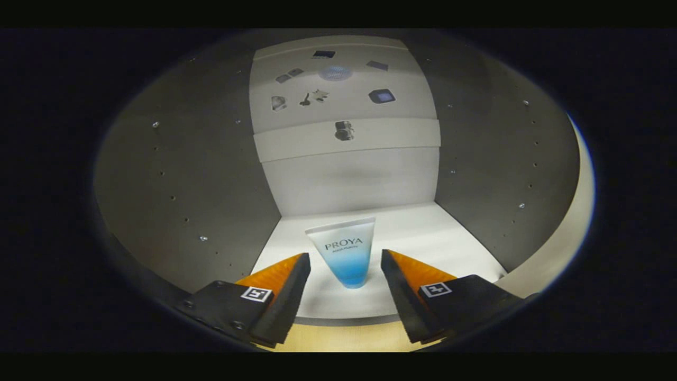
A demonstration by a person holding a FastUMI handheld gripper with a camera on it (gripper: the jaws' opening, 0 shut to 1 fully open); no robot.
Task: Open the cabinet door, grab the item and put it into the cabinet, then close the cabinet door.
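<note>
We log a white-and-blue plastic tube (346, 253), upright inside the cabinet (211, 174), dead ahead between our gripper's (345, 264) wide-open, empty fingers.

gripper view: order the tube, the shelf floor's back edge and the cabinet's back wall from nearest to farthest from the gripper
From the open gripper:
1. Tube, standing cap-down on the shelf floor, between the fingertips.
2. Shelf floor's back edge, beyond the tube.
3. Cabinet's back wall, rising from that edge, farthest.

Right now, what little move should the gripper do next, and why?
Probably pull straight back out. The tube stands upright on the cabinet floor, and the gripper is open, its fingers clear of the tube on both sides. The door needs closing afterwards.
</note>
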